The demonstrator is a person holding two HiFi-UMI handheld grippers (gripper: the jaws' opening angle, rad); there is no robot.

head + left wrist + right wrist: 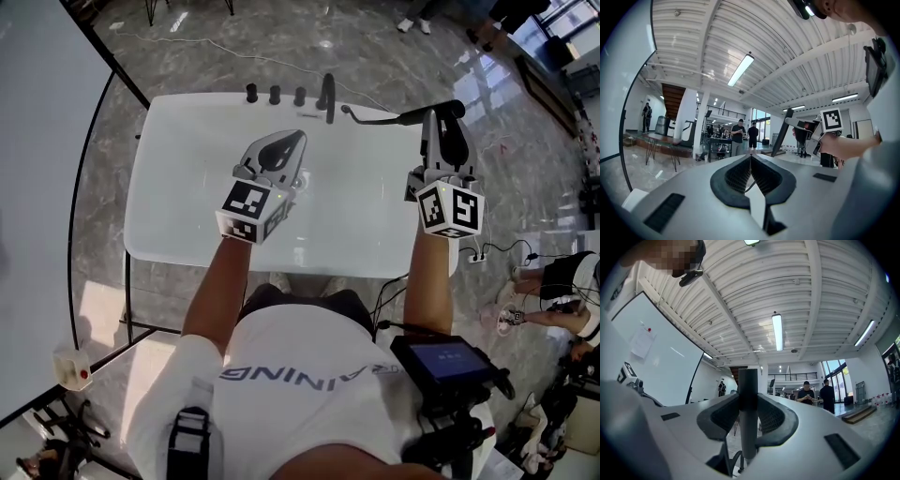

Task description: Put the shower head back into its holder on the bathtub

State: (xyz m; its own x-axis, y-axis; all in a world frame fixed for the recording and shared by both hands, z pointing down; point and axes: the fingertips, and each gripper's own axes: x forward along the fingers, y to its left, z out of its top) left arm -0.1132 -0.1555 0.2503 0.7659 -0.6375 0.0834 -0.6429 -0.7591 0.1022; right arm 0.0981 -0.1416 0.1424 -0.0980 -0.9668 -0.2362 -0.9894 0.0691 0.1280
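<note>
The white bathtub (187, 216) lies below me in the head view. On its far rim stand three black knobs (275, 95) and a taller black upright fitting (327, 96). My right gripper (442, 120) is over the tub's far right corner, shut on the black shower head (389, 119). The shower head stretches leftward and ends just right of the upright fitting. In the right gripper view its dark handle (748, 408) stands upright, pinched between the jaws of the right gripper (748, 397). My left gripper (281, 148) hovers over the tub's middle, shut and empty; its left gripper (751, 158) jaws meet.
A large white panel (37, 187) with a black curved frame stands at the left. A power strip and cables (478, 255) lie on the marble floor right of the tub. A person (562, 281) sits at the right edge. Several people stand far off.
</note>
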